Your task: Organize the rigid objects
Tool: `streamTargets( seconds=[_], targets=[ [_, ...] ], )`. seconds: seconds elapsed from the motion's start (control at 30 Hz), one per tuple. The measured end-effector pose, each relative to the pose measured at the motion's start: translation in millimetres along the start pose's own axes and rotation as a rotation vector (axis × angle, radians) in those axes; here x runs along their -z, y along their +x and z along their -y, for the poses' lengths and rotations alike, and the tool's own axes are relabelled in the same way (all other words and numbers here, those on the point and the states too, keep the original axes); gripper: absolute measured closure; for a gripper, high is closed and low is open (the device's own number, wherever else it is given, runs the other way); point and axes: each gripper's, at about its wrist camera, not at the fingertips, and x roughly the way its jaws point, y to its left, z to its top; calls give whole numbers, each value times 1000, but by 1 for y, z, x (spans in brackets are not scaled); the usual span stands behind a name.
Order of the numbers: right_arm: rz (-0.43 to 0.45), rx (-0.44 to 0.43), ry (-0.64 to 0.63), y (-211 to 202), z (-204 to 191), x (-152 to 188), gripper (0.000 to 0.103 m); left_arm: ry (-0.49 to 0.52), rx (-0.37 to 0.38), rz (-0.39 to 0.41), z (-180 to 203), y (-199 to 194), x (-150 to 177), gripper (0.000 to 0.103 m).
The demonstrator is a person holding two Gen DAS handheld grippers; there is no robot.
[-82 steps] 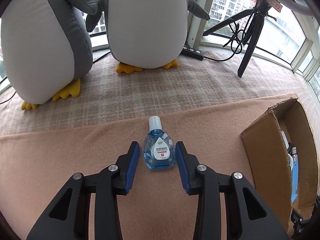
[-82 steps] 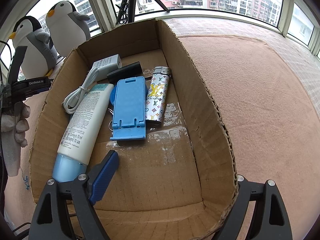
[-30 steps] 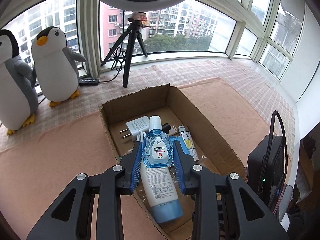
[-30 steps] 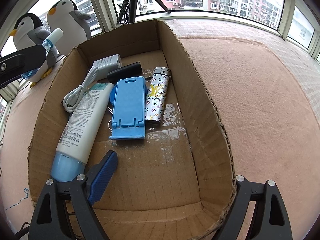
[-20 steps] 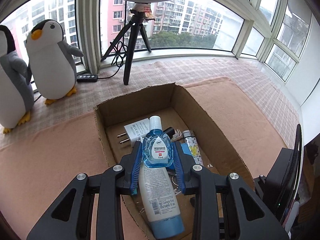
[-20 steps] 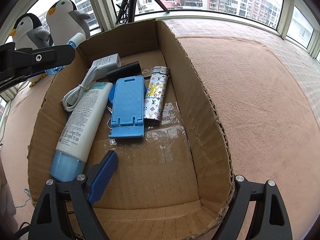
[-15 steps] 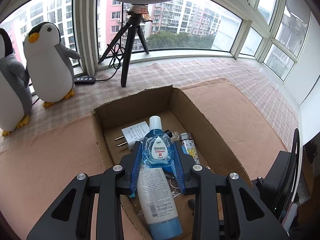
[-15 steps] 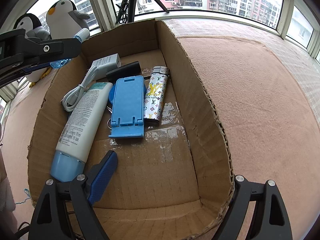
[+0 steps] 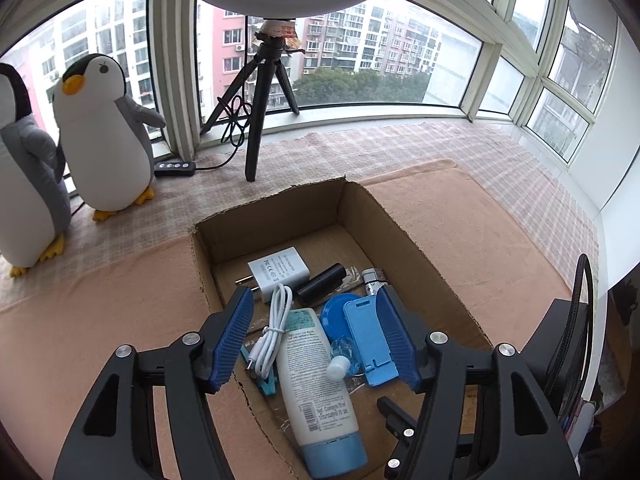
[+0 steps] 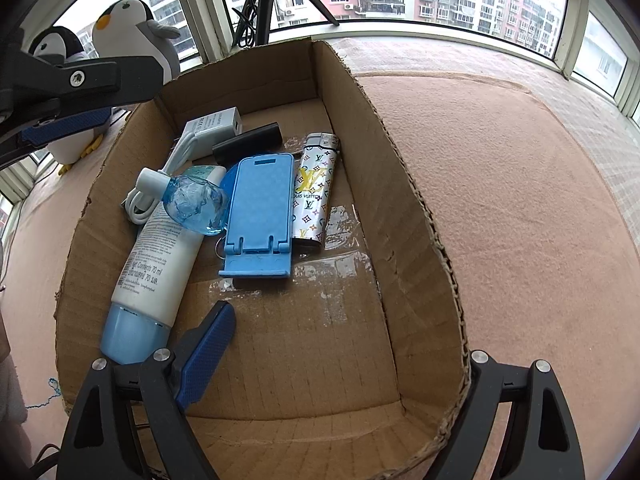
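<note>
Now left claw (image 9: pixel 316 340) just opening, empty; bottle (image 10: pixel 195 203) lies on tube (image 10: pixel 158 254) in box (image 10: pixel 420 216), directly below. Right claw (image 10: pixel 340 364) open, straddling box wall.

The left penguin toy (image 9: pixel 24 184) is cut off by the frame's edge.

Both wrist views down into cardboard box (image 9: pixel 400 236)

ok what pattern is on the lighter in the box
Silver with a colourful monogram print and a yellow logo on the lighter; clearest in the right wrist view.
</note>
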Motion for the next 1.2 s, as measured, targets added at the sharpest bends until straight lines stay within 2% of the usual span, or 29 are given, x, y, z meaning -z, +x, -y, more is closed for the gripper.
streamTargets(
  seconds=[0.37,0.83,1.2],
  targets=[
    [13,27,-20,-6,-4,-2,17,-48,-9,-10,-19,-19,12,33],
    [132,14,-62,-69,-17,1,17,-90,-65,23,-37,-78,39,33],
    [247,-8,-69,-139,-29,9,17,-123,-128,97,-40,-127,58,33]
  ],
)
